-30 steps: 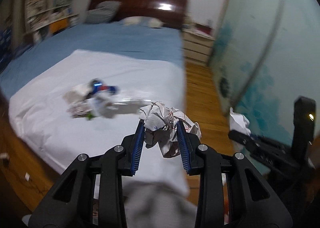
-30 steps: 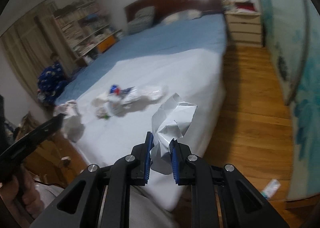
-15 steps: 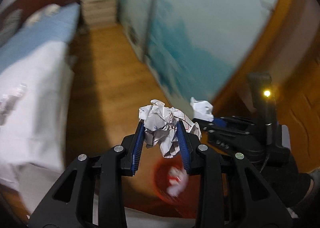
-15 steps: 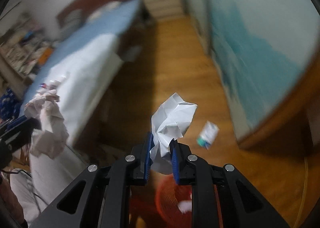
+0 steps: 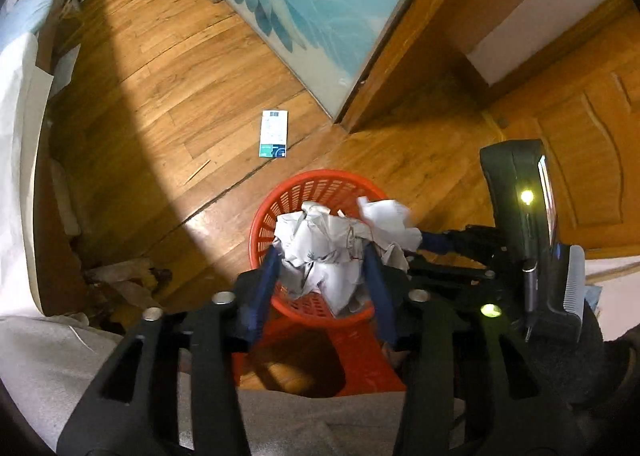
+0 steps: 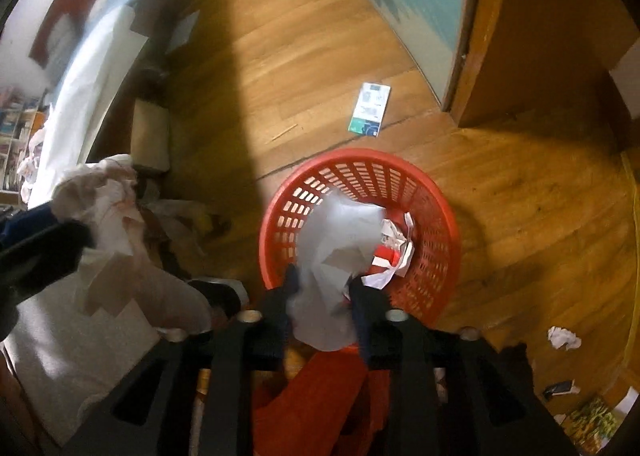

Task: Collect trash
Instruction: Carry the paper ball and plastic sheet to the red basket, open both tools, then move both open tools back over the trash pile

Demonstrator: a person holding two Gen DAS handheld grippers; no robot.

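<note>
My left gripper [image 5: 322, 256] is shut on a crumpled printed paper ball [image 5: 320, 252] and holds it over the red plastic basket [image 5: 308, 183]. My right gripper [image 6: 322, 280] is shut on a crumpled white paper [image 6: 332, 248], also above the red basket [image 6: 404, 163]. Crumpled paper [image 6: 394, 244] lies inside the basket. In the left wrist view the right gripper [image 5: 424, 240] comes in from the right with its white paper [image 5: 384, 215]. In the right wrist view the left gripper's paper ball [image 6: 100, 199] shows at the left.
A small white and teal carton [image 5: 273, 133] lies on the wooden floor beyond the basket. A crumpled paper scrap [image 6: 564, 338] lies on the floor at the right. The bed edge [image 5: 20, 135] runs along the left. A glass wardrobe door [image 5: 312, 7] and wooden door frame stand beyond.
Both grippers have swung from the bed, down and right, to above the red basket, each still holding its paper. The basket now sits directly under them.
</note>
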